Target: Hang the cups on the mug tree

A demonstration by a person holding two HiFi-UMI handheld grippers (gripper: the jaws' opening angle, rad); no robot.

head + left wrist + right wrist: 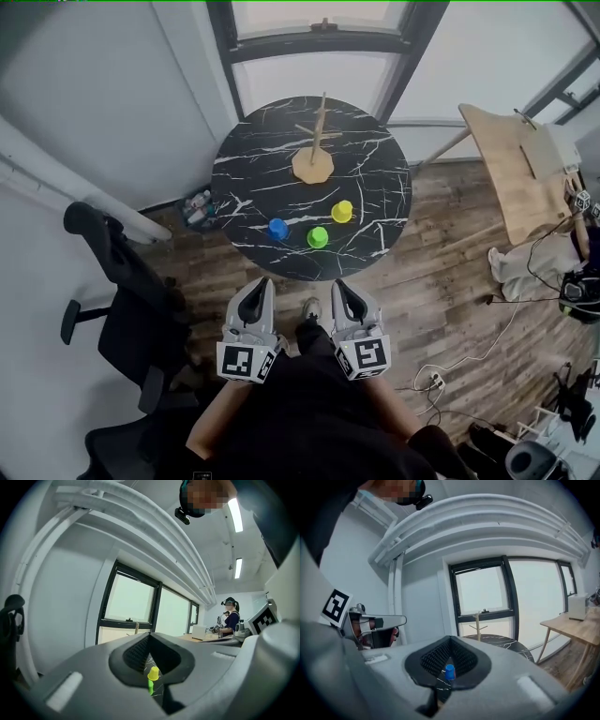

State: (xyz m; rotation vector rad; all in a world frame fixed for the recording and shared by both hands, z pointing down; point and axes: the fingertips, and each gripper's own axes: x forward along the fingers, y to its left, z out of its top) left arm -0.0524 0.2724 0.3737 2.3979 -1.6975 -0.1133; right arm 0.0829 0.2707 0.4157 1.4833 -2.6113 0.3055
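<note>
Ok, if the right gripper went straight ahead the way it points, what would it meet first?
Probably the blue cup, centred beyond the shut jaws of the right gripper, on the black table. Depth is unclear, so the table's near edge might come first.

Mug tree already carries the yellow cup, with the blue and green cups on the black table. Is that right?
No. The head view shows the yellow cup standing on the black table too, near the green cup and blue cup; the mug tree is bare.
</note>
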